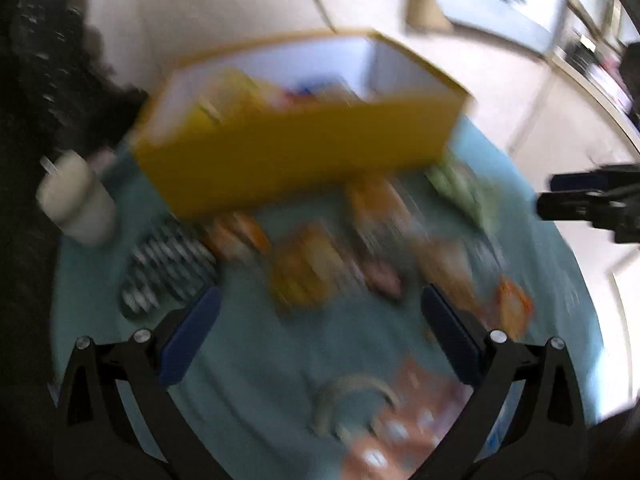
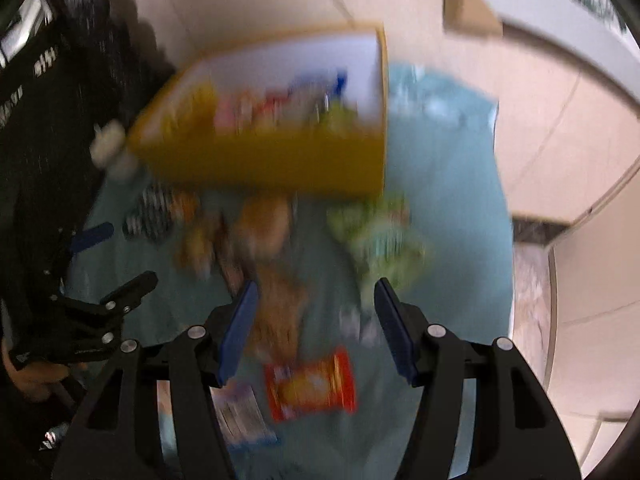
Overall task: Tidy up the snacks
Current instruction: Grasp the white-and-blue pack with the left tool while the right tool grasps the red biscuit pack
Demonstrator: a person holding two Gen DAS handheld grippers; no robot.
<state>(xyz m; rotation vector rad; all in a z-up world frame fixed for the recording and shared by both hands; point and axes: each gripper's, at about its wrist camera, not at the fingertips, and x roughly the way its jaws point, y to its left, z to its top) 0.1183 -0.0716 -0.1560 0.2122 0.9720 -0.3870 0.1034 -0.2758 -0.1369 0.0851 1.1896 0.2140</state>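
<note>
Both views are pretty smeared with motion blur, so details on the packets are rough. There's a yellow box [image 1: 304, 160] with a white inside sitting at the far side of a teal cloth [image 1: 248, 344], and a bunch of snack packets [image 2: 276, 110] are already in it, bunched toward its left and middle.

More snacks are loose on the cloth just in front of the box: orange-ish packets [image 1: 308, 268], a green packet [image 2: 376, 232] off to the right, and a red-and-orange packet [image 2: 310, 380] close to the right wrist camera. A black-and-white striped thing [image 1: 168, 264] lies near the box's left corner, with a pale cup [image 1: 76, 200] beside it.

The left gripper [image 1: 320, 332] has its blue-padded fingers [image 1: 192, 332] spread about as wide as they go, nothing between them, just cloth and blurry packets below. The right gripper [image 2: 316, 332] is roughly half open, also not holding anything; a brownish packet [image 2: 280, 304] and the red one show in the gap, but the pads aren't touching either.
</note>
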